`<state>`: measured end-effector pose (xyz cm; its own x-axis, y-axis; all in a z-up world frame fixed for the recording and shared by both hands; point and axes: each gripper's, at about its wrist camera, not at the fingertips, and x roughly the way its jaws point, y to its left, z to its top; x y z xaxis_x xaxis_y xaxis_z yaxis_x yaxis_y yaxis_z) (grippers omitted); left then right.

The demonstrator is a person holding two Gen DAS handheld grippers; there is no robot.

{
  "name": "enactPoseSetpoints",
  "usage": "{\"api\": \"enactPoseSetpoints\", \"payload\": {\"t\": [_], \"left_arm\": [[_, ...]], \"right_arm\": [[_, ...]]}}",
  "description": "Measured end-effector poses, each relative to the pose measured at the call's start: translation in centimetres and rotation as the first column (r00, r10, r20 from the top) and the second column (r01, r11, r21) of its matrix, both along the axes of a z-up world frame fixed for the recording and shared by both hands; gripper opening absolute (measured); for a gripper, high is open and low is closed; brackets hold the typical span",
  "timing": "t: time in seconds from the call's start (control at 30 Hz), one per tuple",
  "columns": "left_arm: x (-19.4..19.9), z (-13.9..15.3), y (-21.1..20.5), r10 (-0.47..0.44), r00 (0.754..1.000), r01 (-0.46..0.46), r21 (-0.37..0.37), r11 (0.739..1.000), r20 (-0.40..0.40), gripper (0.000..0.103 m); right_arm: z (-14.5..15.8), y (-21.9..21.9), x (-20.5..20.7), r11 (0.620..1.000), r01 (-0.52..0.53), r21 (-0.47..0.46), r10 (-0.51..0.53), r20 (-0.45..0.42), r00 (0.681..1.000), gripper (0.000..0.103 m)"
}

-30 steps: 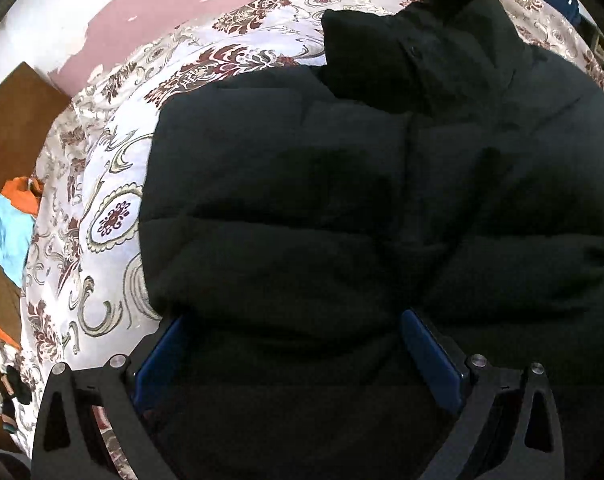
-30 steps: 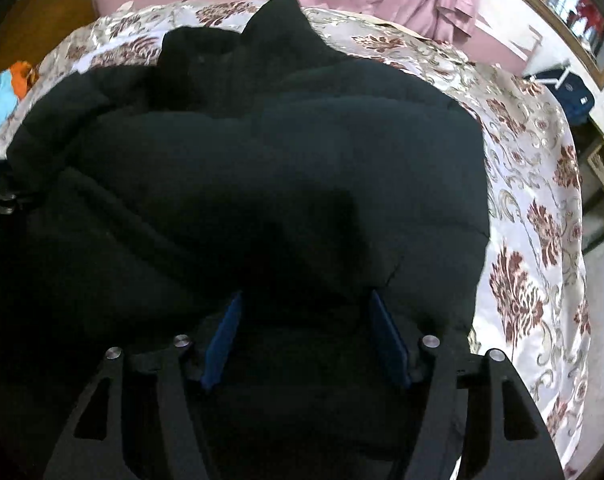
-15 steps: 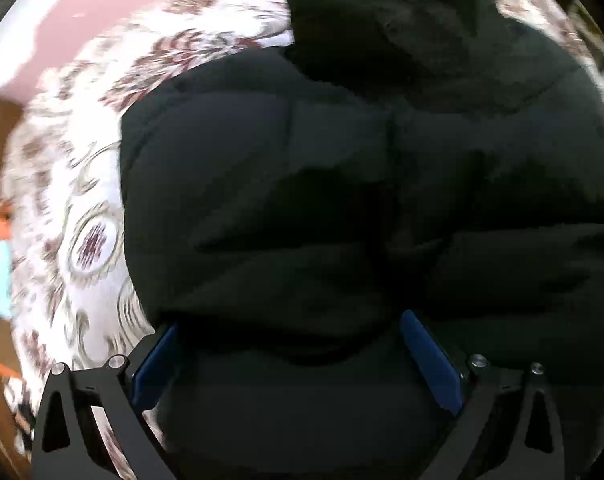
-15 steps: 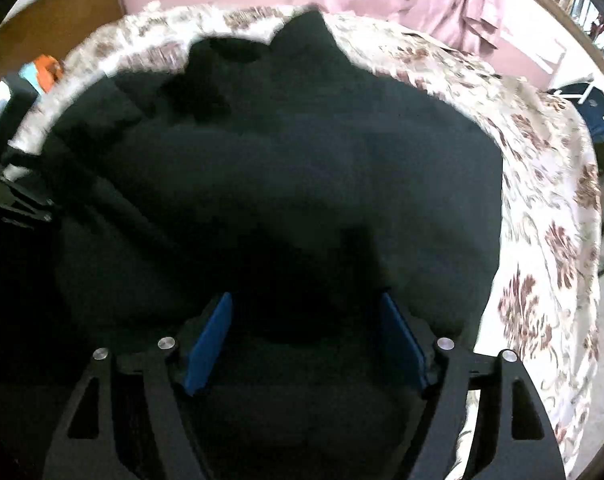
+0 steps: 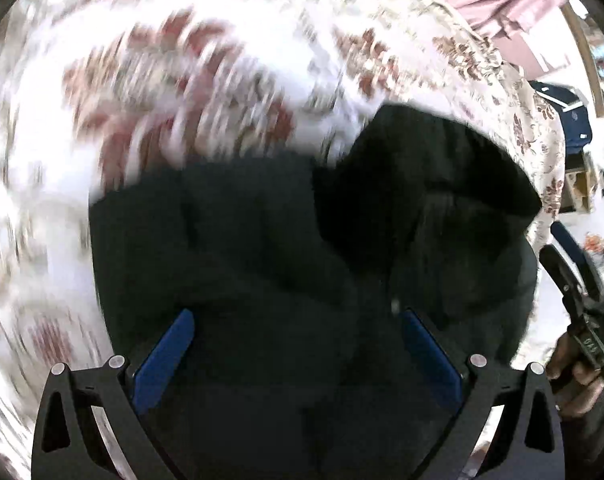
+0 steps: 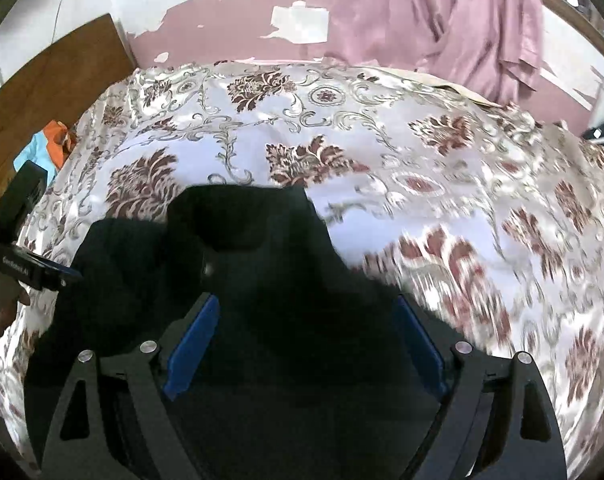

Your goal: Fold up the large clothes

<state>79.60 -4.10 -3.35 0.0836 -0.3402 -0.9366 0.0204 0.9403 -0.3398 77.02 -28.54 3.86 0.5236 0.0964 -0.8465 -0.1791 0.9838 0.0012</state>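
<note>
Black padded jacket (image 6: 261, 280), bunched and folded over itself, lies on the floral bedspread (image 6: 382, 140). Left gripper (image 5: 297, 344) stands wide over it, grip unclear; right gripper (image 6: 306, 332) is opening, jacket between its jaws.

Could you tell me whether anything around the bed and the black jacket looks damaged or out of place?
Yes: the mauve-painted wall behind the bed has large bare white patches where paint has peeled. The black puffy jacket lies bunched on the floral satin bedspread, not flat. Nothing looks spilled.
</note>
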Motion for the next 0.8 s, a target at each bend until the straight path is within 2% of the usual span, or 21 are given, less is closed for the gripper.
{"api": "enactPoseSetpoints", "payload": {"t": [0.1, 0.2, 0.33, 0.37, 0.4, 0.43, 0.47, 0.5, 0.53, 0.57, 0.6, 0.73, 0.8], "left_arm": [[3.5, 0.8, -1.5, -0.019, 0.996, 0.014, 0.049, 0.999, 0.088, 0.103], [6.8, 0.5, -2.8, 0.008, 0.993, -0.014, 0.048, 0.999, 0.117, 0.103], [10.0, -0.7, -3.2, 0.070, 0.987, -0.084, 0.089, 0.993, 0.147, 0.100], [10.1, -0.9, -3.3, 0.072, 0.985, -0.087, 0.091, 0.992, 0.155, 0.089], [10.3, -1.2, -3.6, 0.067, 0.985, -0.082, 0.090, 0.993, 0.159, 0.076], [10.4, -1.6, -3.9, 0.057, 0.987, -0.070, 0.085, 0.994, 0.153, 0.070], [10.1, -1.8, -4.3, 0.048, 0.988, -0.059, 0.073, 0.996, 0.149, 0.056], [10.1, -1.9, -4.6, 0.027, 0.988, -0.035, 0.052, 0.998, 0.150, 0.041], [9.8, -1.7, -4.8, 0.016, 0.988, -0.023, 0.041, 0.999, 0.156, 0.034], [9.7, -1.4, -5.1, -0.004, 0.985, 0.000, 0.024, 1.000, 0.170, 0.019], [9.5, -1.1, -5.4, -0.019, 0.984, 0.016, 0.015, 1.000, 0.179, 0.010], [8.2, 0.7, -6.1, -0.083, 0.963, 0.059, 0.100, 0.993, 0.257, 0.007], [7.3, 1.5, -5.3, -0.070, 0.960, 0.044, 0.099, 0.994, 0.273, 0.006]], "right_arm": [[-0.7, 1.0, 2.8, 1.000, 0.018, 0.008, -0.018, -0.035, 0.999, 0.085], [-1.8, 1.5, 5.3, 0.998, 0.062, 0.022, -0.060, -0.080, 0.995, 0.085], [-3.2, 1.4, 6.7, 0.992, 0.129, 0.009, -0.127, -0.113, 0.986, 0.084], [-3.4, 1.2, 6.9, 0.990, 0.141, 0.003, -0.140, -0.114, 0.984, 0.080], [-3.7, 1.2, 6.9, 0.987, 0.160, 0.002, -0.158, -0.117, 0.980, 0.068], [-3.8, 1.2, 6.9, 0.987, 0.163, 0.007, -0.161, -0.123, 0.979, 0.060], [-4.0, 1.2, 7.0, 0.986, 0.165, 0.016, -0.161, -0.133, 0.978, 0.048], [-4.1, 1.3, 6.8, 0.987, 0.160, 0.029, -0.155, -0.134, 0.979, 0.042], [-4.1, 1.2, 6.9, 0.987, 0.155, 0.032, -0.150, -0.129, 0.980, 0.038], [-4.0, 1.2, 6.7, 0.988, 0.150, 0.029, -0.145, -0.117, 0.982, 0.026], [-3.8, 1.2, 6.5, 0.989, 0.146, 0.025, -0.143, -0.100, 0.985, 0.022], [-2.4, 0.5, 5.2, 0.991, 0.123, 0.044, -0.121, -0.047, 0.991, 0.016], [-1.7, 0.0, 4.2, 0.994, 0.111, 0.024, -0.110, -0.016, 0.994, 0.012]]}}
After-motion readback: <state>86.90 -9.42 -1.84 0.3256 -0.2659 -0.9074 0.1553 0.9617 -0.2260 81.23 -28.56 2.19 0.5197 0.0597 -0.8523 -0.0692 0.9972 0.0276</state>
